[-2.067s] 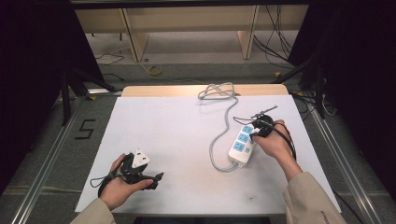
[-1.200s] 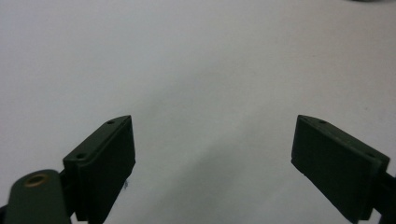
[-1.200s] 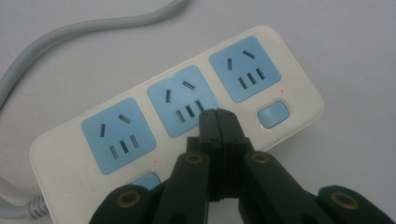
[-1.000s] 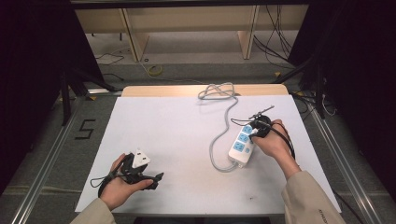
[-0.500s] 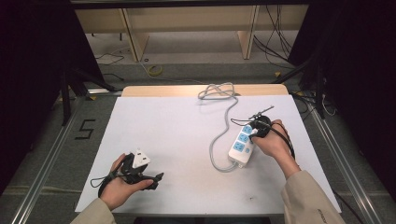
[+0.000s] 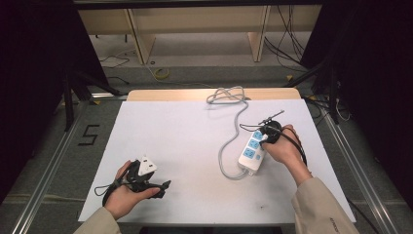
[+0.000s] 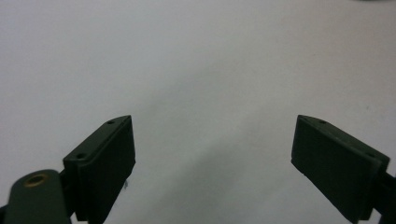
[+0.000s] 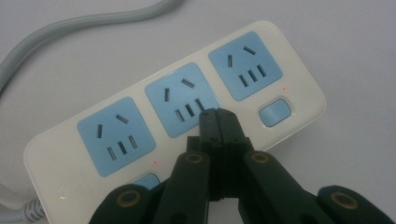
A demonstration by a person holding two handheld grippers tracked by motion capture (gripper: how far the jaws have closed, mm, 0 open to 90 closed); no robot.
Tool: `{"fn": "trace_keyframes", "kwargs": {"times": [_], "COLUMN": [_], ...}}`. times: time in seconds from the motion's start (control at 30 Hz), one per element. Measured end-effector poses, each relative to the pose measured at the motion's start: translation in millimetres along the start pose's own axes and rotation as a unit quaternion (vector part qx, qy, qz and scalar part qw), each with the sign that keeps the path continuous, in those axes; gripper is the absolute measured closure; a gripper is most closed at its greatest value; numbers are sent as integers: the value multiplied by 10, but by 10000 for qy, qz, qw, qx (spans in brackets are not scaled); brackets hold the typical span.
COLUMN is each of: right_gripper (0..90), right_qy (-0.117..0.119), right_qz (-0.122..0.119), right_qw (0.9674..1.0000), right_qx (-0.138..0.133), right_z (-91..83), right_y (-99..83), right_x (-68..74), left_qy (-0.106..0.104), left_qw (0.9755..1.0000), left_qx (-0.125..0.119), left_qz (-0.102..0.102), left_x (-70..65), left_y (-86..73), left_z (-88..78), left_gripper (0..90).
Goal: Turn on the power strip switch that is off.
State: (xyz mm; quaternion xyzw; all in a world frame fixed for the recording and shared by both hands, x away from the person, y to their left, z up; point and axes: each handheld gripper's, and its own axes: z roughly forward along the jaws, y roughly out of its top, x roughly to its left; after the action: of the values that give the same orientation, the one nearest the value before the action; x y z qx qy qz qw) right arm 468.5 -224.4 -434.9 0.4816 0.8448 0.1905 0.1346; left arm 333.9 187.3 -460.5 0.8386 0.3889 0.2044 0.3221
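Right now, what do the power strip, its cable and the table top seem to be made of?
Power strip: looks like hard glossy plastic, cream-white body with a soft sheen, light blue socket faces and buttons.
Cable: probably a grey rubber or PVC jacket, matte, bending in smooth loops.
Table top: a matte white sheet, perhaps paper or laminate; a bare wood-coloured edge shows at the far side.

Even overhead light on white table (image 6: 195, 146), dark surround; gripper views soft, slightly blurred.
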Motion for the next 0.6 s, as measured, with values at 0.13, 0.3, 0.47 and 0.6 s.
{"fn": "trace_keyframes", "kwargs": {"times": [0.13,0.3,0.47,0.6], "right_gripper": [900,900,900,900], "right_qy": [-56,-120,-86,-70], "right_qz": [-70,-146,-102,-78], "right_qw": [10000,9998,9999,9999], "right_qx": [33,84,81,79], "right_z": [2,3,5,6], "right_y": [11,22,21,18], "right_x": [21,35,28,22], "left_qy": [2,3,5,11], "left_qw": [10000,10000,10000,10000], "left_qx": [3,4,-21,-10], "left_qz": [-4,3,-23,-5], "left_x": [0,-1,-13,-10], "left_y": [0,0,1,2], "left_z": [0,1,10,10], "left_gripper": [132,132,132,132]}}
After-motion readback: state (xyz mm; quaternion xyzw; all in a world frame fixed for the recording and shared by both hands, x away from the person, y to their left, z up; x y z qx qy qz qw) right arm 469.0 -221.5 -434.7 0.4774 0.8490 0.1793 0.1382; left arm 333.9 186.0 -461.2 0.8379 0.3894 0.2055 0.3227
